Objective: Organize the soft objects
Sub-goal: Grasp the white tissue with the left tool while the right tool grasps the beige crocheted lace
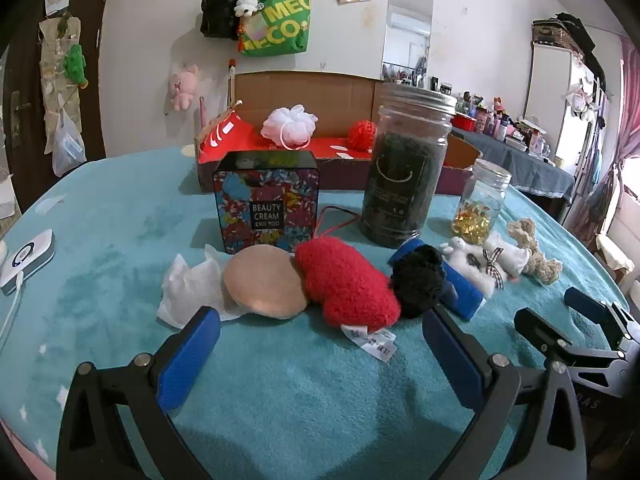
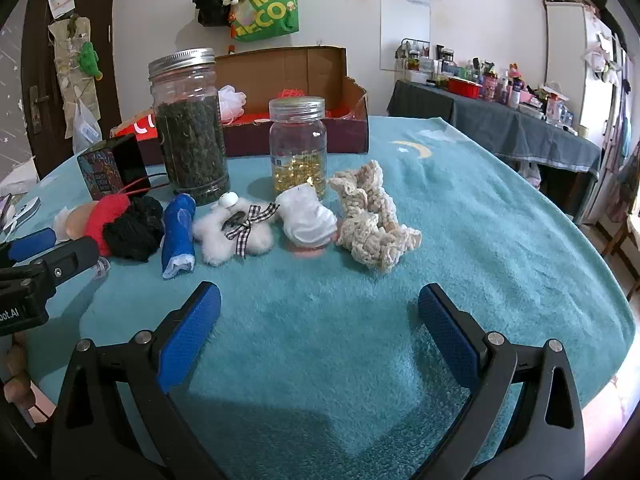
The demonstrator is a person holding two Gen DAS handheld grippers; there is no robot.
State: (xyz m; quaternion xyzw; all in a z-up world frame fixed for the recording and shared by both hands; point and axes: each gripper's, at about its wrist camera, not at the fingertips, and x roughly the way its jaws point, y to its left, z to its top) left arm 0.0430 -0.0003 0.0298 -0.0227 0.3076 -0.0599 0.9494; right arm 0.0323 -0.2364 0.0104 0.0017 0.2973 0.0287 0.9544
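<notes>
Soft objects lie in a row on the teal cloth: a white tissue [image 1: 188, 284], a beige puff [image 1: 262, 282], a red plush heart [image 1: 344, 284], a black fluffy ball [image 1: 418, 280], a blue roll [image 2: 179, 232], a white fluffy toy with a checked bow [image 2: 236, 230], a white cloth bundle [image 2: 308, 220] and a cream crochet piece [image 2: 372, 216]. My left gripper [image 1: 320, 354] is open and empty just in front of the puff and heart. My right gripper [image 2: 320, 328] is open and empty in front of the white bundle.
An open cardboard box [image 1: 352, 120] at the back holds a white mesh sponge [image 1: 290, 120] and a red ball [image 1: 362, 134]. A floral tin [image 1: 266, 204], a tall jar of dark leaves [image 1: 404, 168] and a small capsule jar [image 2: 298, 148] stand behind the row. A white device [image 1: 26, 260] lies at left.
</notes>
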